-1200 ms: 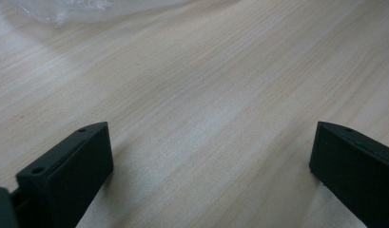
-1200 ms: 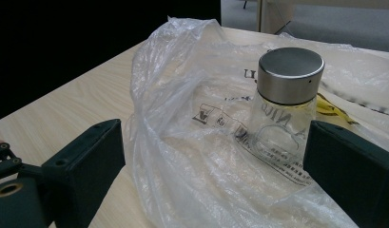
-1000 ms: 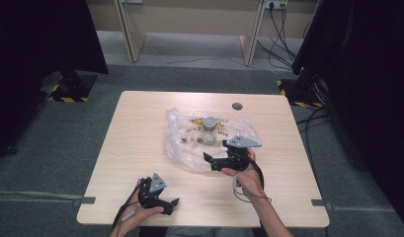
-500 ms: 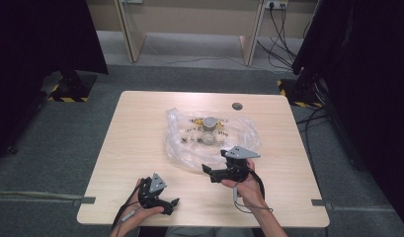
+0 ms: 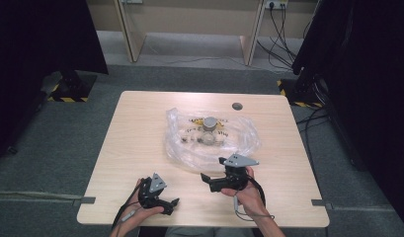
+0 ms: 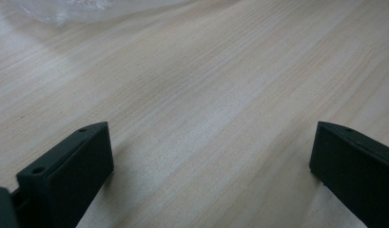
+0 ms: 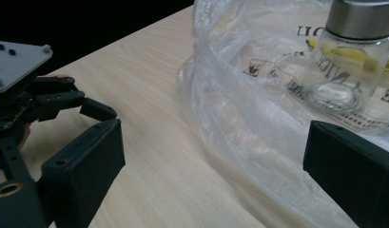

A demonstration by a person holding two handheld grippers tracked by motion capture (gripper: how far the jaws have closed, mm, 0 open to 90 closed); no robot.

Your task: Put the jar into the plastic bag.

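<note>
A clear plastic bag point(image 5: 239, 143) lies crumpled in the middle of the table point(image 5: 140, 128). Inside it stands a small glass jar point(image 5: 209, 123) with a metal lid, beside a few small pieces I cannot make out. My right gripper point(image 5: 213, 169) hovers open just in front of the bag's near edge, with nothing between its jaws. In the right gripper view the bag point(image 7: 239, 118) and jar point(image 7: 351, 61) sit ahead of the open right gripper point(image 7: 216, 171). My left gripper point(image 5: 172, 206) rests open near the table's front edge. The left gripper point(image 6: 211, 175) faces bare wood.
A round grey cable hole point(image 5: 237, 105) sits behind the bag. A corner of the bag point(image 6: 63, 9) shows at the top of the left gripper view. Dark curtains flank the table, and cables run along the floor at the far right.
My right gripper has drawn back from the bag toward the table's front edge. The left gripper has stayed where it was.
</note>
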